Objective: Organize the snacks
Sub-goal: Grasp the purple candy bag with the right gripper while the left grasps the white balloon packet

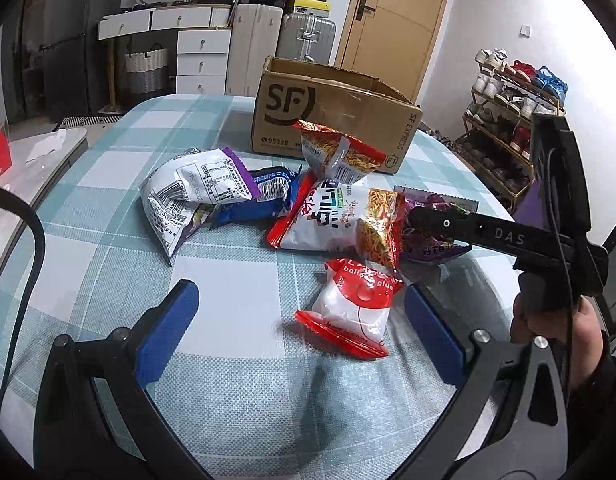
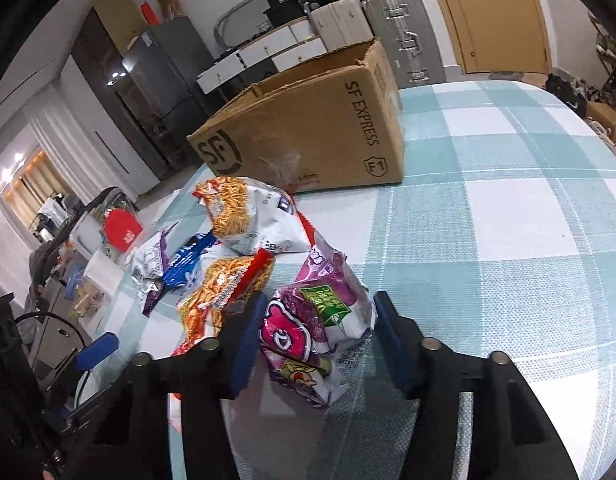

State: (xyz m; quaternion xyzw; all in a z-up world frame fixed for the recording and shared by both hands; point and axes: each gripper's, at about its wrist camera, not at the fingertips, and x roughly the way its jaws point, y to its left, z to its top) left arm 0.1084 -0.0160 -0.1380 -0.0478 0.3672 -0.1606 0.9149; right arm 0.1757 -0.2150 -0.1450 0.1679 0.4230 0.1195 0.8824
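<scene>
Right gripper (image 2: 314,334) jaws clench the purple snack bag (image 2: 316,320) (long axis pointing away); left gripper (image 1: 297,334) jaws released.

A yellow door (image 1: 392,16) is being framed by white walls (image 1: 504,8) at one o'clock. White drawers (image 1: 199,56) and stacked suitcases (image 1: 303,36) are being shown at twelve, a shoe rack (image 1: 508,120) at three, and a dark cabinet (image 2: 147,92) at ten.
</scene>
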